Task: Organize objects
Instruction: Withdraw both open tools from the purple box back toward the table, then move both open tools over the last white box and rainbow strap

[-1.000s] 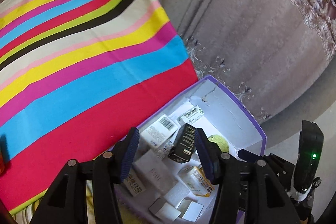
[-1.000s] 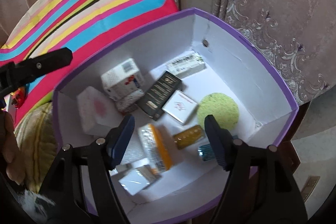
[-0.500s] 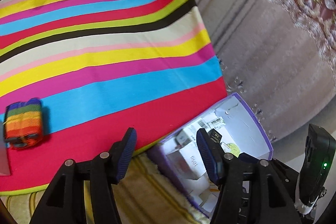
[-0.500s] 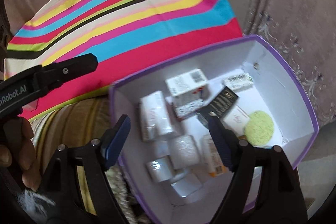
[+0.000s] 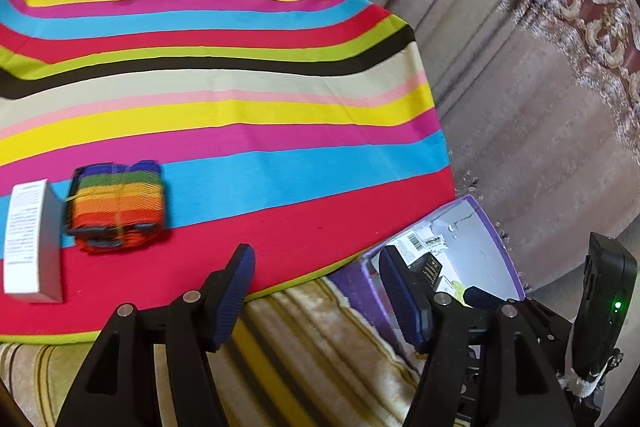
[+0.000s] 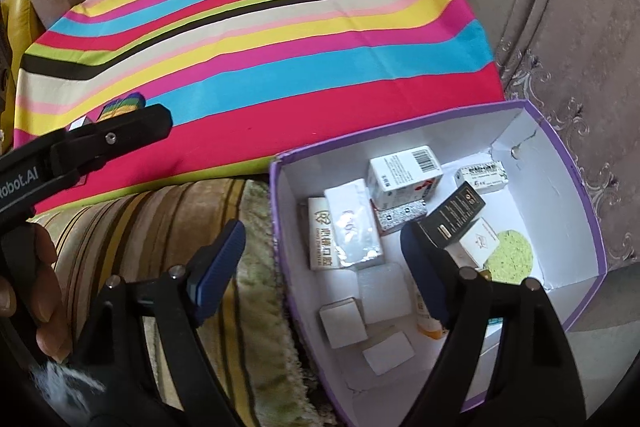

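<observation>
A purple box point(image 6: 576, 183) with a white inside holds several small cartons, a black carton point(image 6: 456, 215) and a green round sponge point(image 6: 514, 251). It also shows at the right of the left wrist view as the purple box point(image 5: 490, 227). On the striped cloth point(image 5: 224, 107) lie a rainbow-striped bundle point(image 5: 116, 211) and a white carton point(image 5: 30, 239). My left gripper point(image 5: 316, 291) hovers over the cloth's near edge, jaws opening, nothing between them. My right gripper point(image 6: 324, 269) hangs over the box's left wall, jaws opening and empty.
A brown-and-yellow striped cushion point(image 6: 160, 227) lies under the cloth's near edge, beside the box. Grey embroidered curtains point(image 5: 540, 87) hang behind and to the right. A person's hand point(image 6: 36, 291) holds the left gripper's handle at the left of the right wrist view.
Both grippers have swung left, away from the box interior toward the cloth. The rainbow bundle and white carton have come into the left wrist view. Both pairs of jaws stand wider.
</observation>
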Available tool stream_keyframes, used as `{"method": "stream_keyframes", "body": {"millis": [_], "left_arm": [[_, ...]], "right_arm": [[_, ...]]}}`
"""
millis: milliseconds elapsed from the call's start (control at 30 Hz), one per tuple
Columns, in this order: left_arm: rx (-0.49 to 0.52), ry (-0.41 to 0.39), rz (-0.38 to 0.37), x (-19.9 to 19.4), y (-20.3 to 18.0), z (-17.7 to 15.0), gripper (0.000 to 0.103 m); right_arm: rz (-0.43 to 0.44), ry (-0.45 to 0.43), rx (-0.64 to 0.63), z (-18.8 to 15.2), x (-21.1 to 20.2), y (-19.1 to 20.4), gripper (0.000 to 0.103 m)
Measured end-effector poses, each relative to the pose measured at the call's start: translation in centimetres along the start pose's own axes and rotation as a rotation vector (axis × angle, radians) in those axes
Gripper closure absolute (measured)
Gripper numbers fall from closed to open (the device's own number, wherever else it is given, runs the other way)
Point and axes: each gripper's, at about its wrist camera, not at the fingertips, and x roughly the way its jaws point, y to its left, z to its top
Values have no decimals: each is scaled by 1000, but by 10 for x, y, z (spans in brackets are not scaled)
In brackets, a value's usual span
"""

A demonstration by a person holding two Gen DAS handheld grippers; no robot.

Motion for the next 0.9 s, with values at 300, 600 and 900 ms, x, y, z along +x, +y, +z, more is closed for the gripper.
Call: {"method": "stream_keyframes", "body": {"millis": [300, 600, 900], "left_arm": [[-90, -32, 36, -29, 36, -13, 33], [-214, -50, 116, -68, 79, -40, 31], [-274, -16, 294, -95, 110, -64, 26]], "right_arm": [[-8, 11, -40, 1, 2, 19, 19], [16, 37, -105, 2, 4, 49, 16], [79, 51, -236, -4, 4, 104, 12]]}}
